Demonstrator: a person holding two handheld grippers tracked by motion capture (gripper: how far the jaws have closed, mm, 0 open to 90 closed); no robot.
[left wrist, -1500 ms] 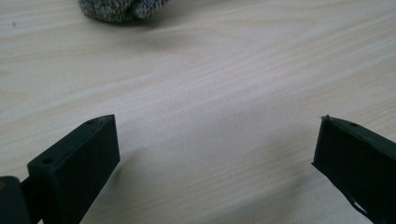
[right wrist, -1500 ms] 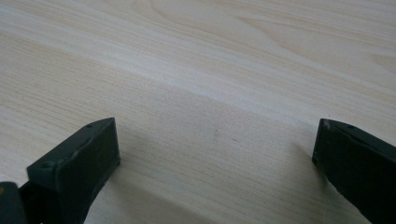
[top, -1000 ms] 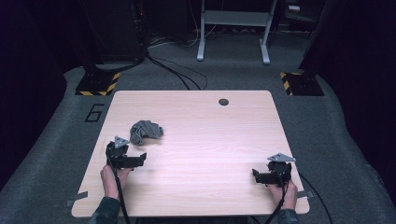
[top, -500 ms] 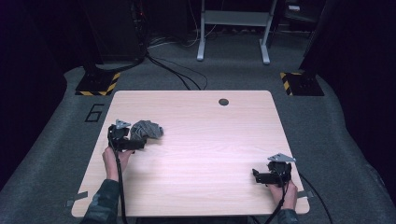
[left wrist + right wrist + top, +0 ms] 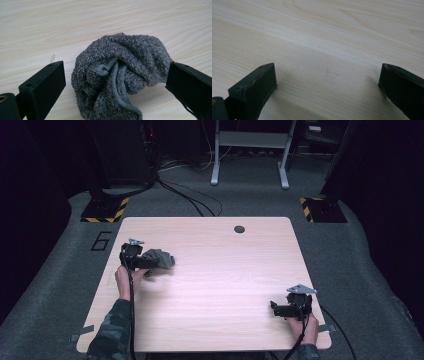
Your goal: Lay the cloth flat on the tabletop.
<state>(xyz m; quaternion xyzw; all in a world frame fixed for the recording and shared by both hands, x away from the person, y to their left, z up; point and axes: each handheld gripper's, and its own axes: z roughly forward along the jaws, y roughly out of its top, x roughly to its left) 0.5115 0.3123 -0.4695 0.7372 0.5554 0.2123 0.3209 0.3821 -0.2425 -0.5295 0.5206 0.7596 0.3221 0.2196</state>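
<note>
Between my left gripper's (image 5: pixel 113 82) open jaws lay the crumpled grey terry cloth (image 5: pixel 120 75), soft and light; I judged its bunched middle fold the best hold, my right gripper (image 5: pixel 325 82) open too.

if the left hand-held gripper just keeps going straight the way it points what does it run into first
The crumpled grey towel. The left hand-held gripper has its jaws open on either side of it, so going straight on would likely push the bundle deeper between them. Whether a jaw already touches the cloth is unclear.
</note>
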